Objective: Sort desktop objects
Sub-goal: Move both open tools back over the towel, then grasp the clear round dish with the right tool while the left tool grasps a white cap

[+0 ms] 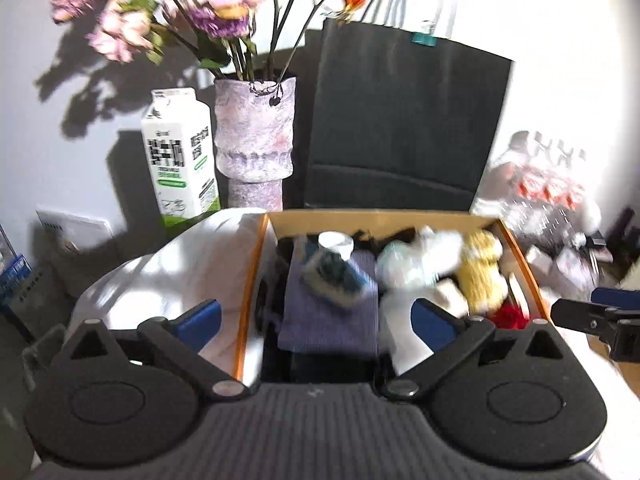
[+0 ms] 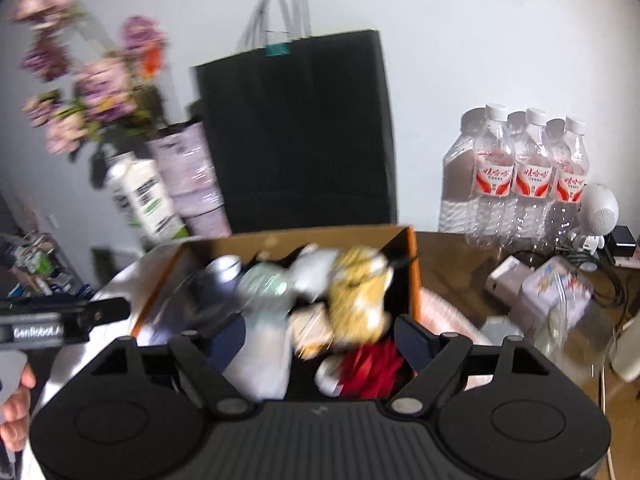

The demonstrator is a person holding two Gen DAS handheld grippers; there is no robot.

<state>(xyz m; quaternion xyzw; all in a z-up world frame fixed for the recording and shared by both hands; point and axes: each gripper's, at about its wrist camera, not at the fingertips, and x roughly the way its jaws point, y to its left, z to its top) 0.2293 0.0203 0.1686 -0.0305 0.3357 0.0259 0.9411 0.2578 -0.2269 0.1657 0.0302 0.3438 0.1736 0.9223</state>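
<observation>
An orange cardboard box (image 1: 256,264) holds mixed items: a purple-grey cloth (image 1: 332,320), a small blue and white bottle (image 1: 340,270), a white bundle (image 1: 416,264), a yellow plush (image 1: 480,272) and something red (image 1: 512,316). My left gripper (image 1: 316,320) is open and empty, hovering over the box's near left part. The box (image 2: 412,272) also shows in the right wrist view, with the yellow plush (image 2: 356,300) and the red item (image 2: 372,368). My right gripper (image 2: 320,344) is open and empty over the box's near right part.
Behind the box stand a black paper bag (image 1: 400,120), a vase of purple flowers (image 1: 254,140) and a milk carton (image 1: 180,156). A white lid or sheet (image 1: 180,268) lies left of the box. Water bottles (image 2: 528,172), a white speaker (image 2: 600,208) and small boxes (image 2: 556,288) are at the right.
</observation>
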